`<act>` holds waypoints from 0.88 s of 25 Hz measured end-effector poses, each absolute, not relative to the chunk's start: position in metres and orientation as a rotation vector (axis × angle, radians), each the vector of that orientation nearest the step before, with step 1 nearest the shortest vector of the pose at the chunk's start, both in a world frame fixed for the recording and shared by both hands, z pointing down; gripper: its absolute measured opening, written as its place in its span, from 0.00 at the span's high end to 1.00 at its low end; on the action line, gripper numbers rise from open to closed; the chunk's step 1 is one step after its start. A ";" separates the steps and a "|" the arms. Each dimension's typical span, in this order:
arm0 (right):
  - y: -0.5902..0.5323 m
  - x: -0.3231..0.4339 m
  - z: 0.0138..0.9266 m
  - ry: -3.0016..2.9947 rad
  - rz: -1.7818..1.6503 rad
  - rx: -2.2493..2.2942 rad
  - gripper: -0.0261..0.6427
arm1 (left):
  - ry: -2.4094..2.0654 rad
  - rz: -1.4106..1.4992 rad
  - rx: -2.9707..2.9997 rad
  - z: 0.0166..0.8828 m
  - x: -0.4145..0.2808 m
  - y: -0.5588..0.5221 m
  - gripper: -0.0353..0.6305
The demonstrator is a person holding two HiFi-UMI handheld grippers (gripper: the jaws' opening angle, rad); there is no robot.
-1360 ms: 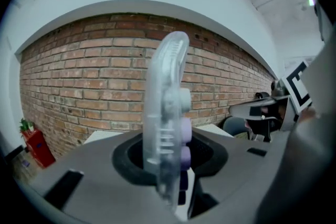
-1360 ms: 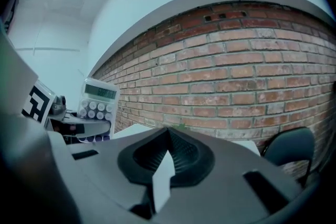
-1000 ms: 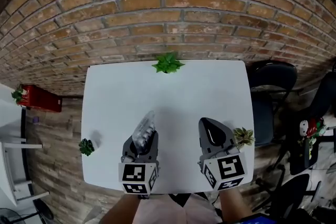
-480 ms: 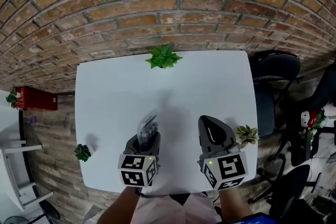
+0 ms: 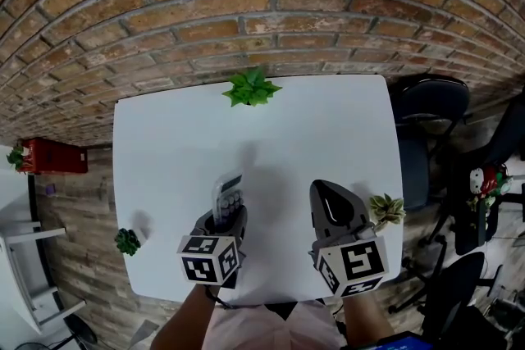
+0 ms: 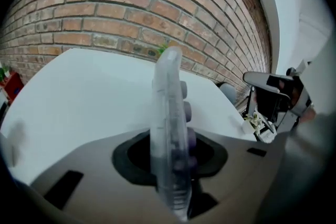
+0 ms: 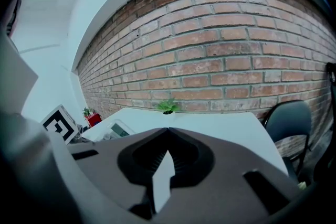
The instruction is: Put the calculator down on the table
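The calculator (image 5: 227, 194) is pale grey with a dark screen and several keys. My left gripper (image 5: 228, 217) is shut on its near end, above the white table (image 5: 328, 127) and close to the front edge. It sticks out ahead of the jaws, tilted down toward the tabletop. In the left gripper view the calculator (image 6: 168, 113) shows edge-on between the two jaws, its purple keys to the right. My right gripper (image 5: 322, 193) hovers to the right of it, jaws together and holding nothing. In the right gripper view the calculator (image 7: 118, 130) lies to the left.
One small green plant (image 5: 250, 88) stands at the table's far edge, another (image 5: 126, 241) at the left edge and a third (image 5: 385, 209) at the right edge. A black chair (image 5: 426, 119) stands right of the table. A brick wall (image 5: 262, 4) rises behind it.
My left gripper has sunk toward the table and rolled, so the calculator's key face now shows more from above. The right gripper has hardly moved.
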State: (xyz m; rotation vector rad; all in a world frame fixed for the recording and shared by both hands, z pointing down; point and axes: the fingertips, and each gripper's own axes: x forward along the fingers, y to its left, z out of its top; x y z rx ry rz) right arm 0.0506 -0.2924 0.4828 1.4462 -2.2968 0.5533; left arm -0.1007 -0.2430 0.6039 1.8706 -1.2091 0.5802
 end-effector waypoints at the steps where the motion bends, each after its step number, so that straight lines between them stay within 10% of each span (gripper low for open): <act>1: -0.292 0.050 0.483 -2.297 0.552 1.444 0.96 | -1.208 0.572 1.867 0.604 -0.101 -0.244 0.74; 22: -0.288 0.055 0.483 -2.289 0.562 1.457 0.96 | -1.229 0.651 1.893 0.615 -0.103 -0.250 0.51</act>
